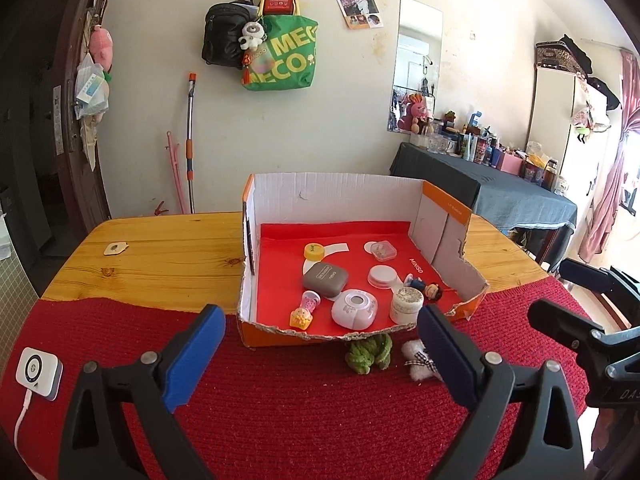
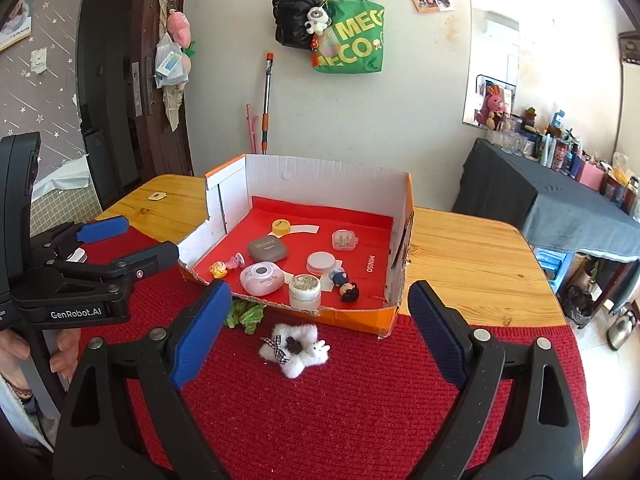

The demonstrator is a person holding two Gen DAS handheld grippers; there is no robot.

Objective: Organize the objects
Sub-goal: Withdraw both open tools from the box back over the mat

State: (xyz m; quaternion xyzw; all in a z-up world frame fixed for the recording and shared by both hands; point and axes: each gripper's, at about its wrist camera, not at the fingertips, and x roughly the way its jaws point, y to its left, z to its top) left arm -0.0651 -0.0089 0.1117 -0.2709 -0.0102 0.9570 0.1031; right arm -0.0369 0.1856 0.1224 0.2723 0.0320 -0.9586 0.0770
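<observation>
An open cardboard box (image 1: 444, 220) (image 2: 312, 178) with a red floor holds several small items: a grey case (image 1: 325, 280), a white round device (image 1: 354, 307), a white jar (image 1: 406, 304), a yellow cap (image 1: 314, 251) and a small doll (image 1: 432, 291). On the red mat in front of the box lie a green plush toy (image 1: 370, 352) (image 2: 245, 312) and a white fluffy toy (image 2: 294, 346) (image 1: 418, 362). My left gripper (image 1: 320, 354) is open and empty, above the mat short of the green toy. My right gripper (image 2: 318, 336) is open and empty, with the white toy between its fingers' line of sight.
A red woven mat (image 1: 300, 412) covers the near part of the wooden table (image 1: 160, 252). A white charger with a cable (image 1: 38, 372) lies at the mat's left. A small wooden tag (image 1: 115, 248) lies on the bare wood. A dark-clothed side table (image 2: 560, 208) stands right.
</observation>
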